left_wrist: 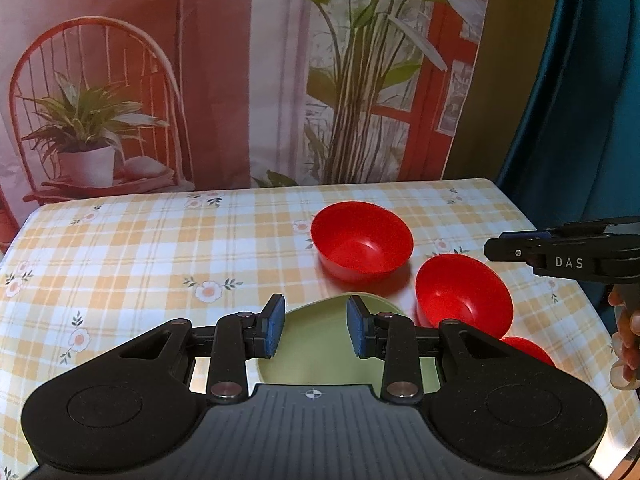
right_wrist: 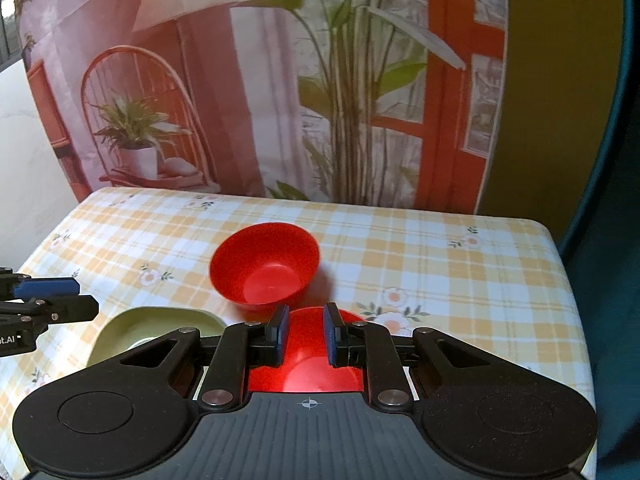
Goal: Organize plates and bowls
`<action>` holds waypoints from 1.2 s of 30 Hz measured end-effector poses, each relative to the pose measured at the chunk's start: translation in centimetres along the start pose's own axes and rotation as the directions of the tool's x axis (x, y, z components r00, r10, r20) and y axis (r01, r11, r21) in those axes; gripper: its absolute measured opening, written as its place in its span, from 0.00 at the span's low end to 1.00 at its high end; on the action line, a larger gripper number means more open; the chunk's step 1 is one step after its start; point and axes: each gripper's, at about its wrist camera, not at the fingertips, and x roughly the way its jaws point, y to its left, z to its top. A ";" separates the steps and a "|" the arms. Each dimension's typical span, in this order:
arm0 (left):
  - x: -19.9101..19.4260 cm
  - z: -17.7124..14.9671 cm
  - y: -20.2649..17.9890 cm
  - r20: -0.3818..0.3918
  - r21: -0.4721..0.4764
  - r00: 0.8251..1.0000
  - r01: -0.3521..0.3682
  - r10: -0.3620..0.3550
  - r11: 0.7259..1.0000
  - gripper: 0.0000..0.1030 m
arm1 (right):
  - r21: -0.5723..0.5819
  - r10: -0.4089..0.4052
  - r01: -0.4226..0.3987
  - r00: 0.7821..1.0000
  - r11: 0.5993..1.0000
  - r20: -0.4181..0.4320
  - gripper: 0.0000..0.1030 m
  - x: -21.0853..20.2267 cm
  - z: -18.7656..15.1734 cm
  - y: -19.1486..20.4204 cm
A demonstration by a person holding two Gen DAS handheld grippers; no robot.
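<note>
On the checked tablecloth the green plate lies directly under and ahead of the left gripper, whose jaws stand apart and empty astride its far rim. The three red bowls sit to that plate's right: the far bowl stands alone, well ahead of the right gripper. That gripper, open to a moderate gap and holding nothing, hovers straight over the near bowl, so it looks the likelier to take it. The third bowl peeks out at the plate's right edge.
</note>
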 end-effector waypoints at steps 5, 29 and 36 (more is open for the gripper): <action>0.7 0.3 -0.3 -0.006 0.007 1.000 0.007 -0.007 1.000 0.35 | 0.020 -0.008 0.008 1.000 1.000 -0.003 0.17 0.3 -0.1 -1.2; 9.5 4.5 1.6 -0.060 -0.061 0.998 0.030 -0.033 0.998 0.35 | 0.095 0.027 -0.021 0.998 0.995 -0.065 0.24 8.1 3.0 -2.8; 12.8 5.4 1.9 -0.081 -0.076 0.995 0.050 -0.056 0.996 0.44 | 0.105 0.033 -0.023 0.995 0.994 -0.093 0.36 11.6 4.5 -2.3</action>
